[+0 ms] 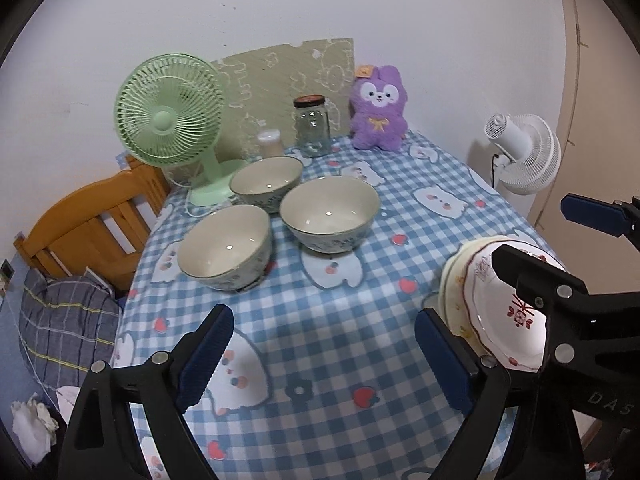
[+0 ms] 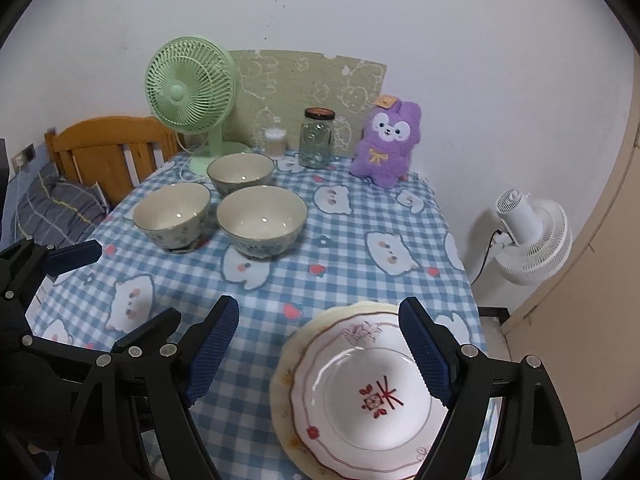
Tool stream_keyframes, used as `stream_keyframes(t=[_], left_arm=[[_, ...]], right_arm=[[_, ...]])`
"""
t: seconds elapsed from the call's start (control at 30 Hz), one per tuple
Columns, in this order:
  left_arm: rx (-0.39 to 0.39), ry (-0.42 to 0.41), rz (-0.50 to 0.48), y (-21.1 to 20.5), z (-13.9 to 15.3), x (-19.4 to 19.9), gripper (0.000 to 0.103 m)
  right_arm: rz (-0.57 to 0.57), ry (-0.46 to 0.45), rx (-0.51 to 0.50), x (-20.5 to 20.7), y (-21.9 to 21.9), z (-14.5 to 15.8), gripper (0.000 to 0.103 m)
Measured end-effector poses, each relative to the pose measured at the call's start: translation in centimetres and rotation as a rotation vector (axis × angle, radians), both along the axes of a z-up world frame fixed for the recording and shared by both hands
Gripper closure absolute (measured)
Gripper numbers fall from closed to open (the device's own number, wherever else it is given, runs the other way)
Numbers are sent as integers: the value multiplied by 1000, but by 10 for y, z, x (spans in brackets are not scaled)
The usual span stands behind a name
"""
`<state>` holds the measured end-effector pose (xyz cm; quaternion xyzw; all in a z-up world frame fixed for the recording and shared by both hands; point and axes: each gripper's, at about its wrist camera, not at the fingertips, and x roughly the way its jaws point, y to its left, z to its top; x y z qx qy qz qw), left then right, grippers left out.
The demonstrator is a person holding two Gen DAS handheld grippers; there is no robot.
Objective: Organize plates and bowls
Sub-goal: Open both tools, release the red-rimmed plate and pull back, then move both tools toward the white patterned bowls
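Observation:
Three cream bowls with blue floral outsides sit apart on the checked tablecloth: a near-left bowl (image 1: 224,246) (image 2: 172,214), a right bowl (image 1: 329,216) (image 2: 262,220) and a far bowl (image 1: 267,182) (image 2: 241,172). A white plate with a red motif (image 2: 368,396) (image 1: 496,312) lies on a cream plate (image 2: 282,380) at the near right edge. My left gripper (image 1: 324,356) is open and empty, short of the bowls. My right gripper (image 2: 320,352) is open above the plates' left part, empty.
A green desk fan (image 1: 168,116), a glass jar (image 1: 312,126), a small plastic container (image 1: 269,142) and a purple plush toy (image 1: 378,110) stand along the table's far edge. A wooden chair (image 1: 92,224) is at the left. A white fan (image 2: 532,236) stands right of the table.

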<state>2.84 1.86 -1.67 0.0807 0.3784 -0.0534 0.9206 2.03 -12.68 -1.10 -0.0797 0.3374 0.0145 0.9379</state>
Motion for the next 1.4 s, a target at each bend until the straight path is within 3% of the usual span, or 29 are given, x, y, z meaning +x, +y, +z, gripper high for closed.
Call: stream_keyframes(t=[0.4, 0.97, 1.4], left_arm=[[-46, 26, 60, 36, 3, 17, 10], [22, -9, 121, 78, -8, 70, 10], [-29, 95, 136, 114, -24, 120, 16]], right_arm=[[41, -23, 40, 18, 31, 3, 19], [19, 38, 204, 81, 61, -19, 19], [27, 123, 234, 142, 97, -36, 19]])
